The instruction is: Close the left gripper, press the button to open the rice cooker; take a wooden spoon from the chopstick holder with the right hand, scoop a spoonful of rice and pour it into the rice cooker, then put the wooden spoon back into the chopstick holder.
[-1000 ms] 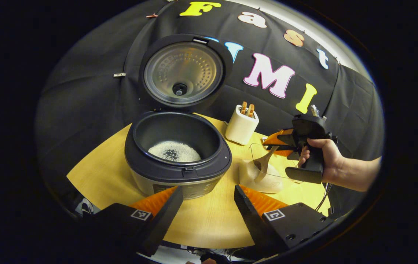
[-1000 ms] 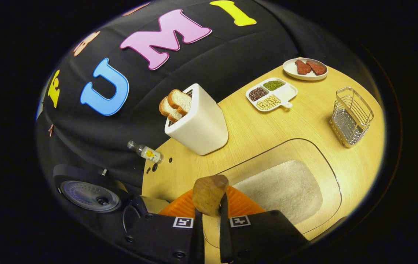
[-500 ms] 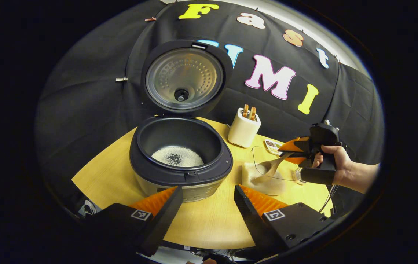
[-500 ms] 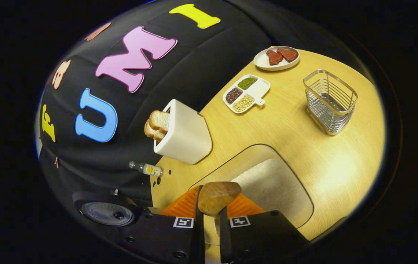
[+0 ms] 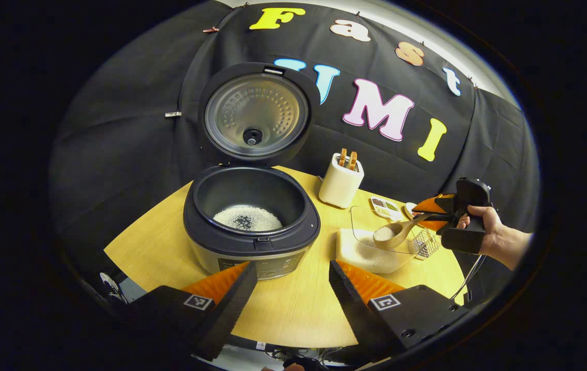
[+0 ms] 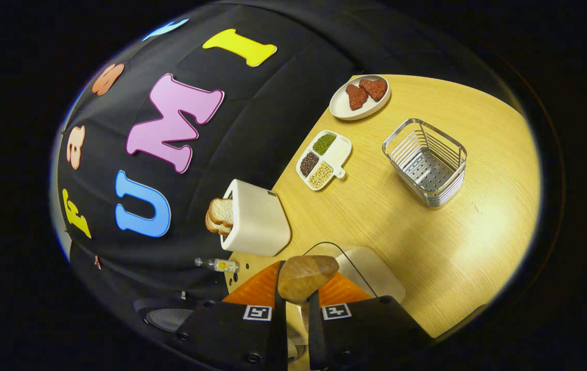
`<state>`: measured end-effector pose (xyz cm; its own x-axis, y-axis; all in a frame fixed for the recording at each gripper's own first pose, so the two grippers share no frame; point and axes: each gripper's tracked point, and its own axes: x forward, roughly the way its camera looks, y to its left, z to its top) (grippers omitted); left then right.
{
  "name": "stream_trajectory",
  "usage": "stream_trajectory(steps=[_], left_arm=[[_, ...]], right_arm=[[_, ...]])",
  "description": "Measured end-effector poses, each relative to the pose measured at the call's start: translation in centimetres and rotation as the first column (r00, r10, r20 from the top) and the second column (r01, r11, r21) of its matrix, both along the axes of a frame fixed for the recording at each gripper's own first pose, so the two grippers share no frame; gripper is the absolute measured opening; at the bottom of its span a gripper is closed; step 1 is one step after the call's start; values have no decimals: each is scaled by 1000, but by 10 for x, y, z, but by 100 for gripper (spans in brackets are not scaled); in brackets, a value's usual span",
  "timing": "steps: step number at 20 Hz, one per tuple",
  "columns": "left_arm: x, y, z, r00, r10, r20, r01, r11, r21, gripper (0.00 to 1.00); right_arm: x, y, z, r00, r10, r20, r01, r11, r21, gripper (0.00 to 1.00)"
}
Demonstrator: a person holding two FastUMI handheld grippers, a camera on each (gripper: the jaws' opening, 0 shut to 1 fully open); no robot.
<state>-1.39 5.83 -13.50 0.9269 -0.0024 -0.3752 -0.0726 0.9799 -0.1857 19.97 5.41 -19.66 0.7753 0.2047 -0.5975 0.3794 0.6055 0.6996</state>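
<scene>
Above rice tub point(image 5: 370, 252) | right tool point(image 6: 297, 288) clamps wooden spoon point(image 5: 394, 234) level, keeping rice aboard | left tool point(image 5: 291, 278) open, idle

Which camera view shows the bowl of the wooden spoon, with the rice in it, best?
The left gripper view: the wooden spoon hangs over the clear rice container, its bowl holding rice. The right gripper view shows just the handle end, clamped in the right tool.
</scene>
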Motion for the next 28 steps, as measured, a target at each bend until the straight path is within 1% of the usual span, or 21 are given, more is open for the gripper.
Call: stream_trajectory(steps=[3,6,10,14,16,18,21,24,28], left_arm=[[-2,-2,4,1000,2,10,-2,1000,1,95],[-6,1,7,1000,7,18,-7,1000,7,95],[-10,4,7,1000,12,18,-12,1000,2,95],[-15,9,7,1000,21,21,-21,1000,-1,95],[-18,12,8,1000,20,23,-20,1000,3,95],[-21,14,9,999,23,30,-23,1000,1,95],[-26,19,6,999,42,28,-42,999,-19,95],[-31,24,5,997,65,30,-64,997,-35,95],[-37,32,5,996,86,33,-85,995,-48,95]], right_arm=[[-2,0,13,1000,-1,14,0,999,36,21],[0,8,29,1000,-5,29,3,996,93,21],[8,28,49,999,-11,45,2,981,193,21],[17,55,67,998,-3,60,-12,968,251,21],[15,76,75,998,33,59,-48,960,276,21],[14,95,78,997,56,62,-71,958,279,21],[10,132,83,992,108,68,-124,945,303,21],[7,172,86,983,167,77,-183,928,324,21],[-4,225,85,964,251,90,-267,915,304,21]])
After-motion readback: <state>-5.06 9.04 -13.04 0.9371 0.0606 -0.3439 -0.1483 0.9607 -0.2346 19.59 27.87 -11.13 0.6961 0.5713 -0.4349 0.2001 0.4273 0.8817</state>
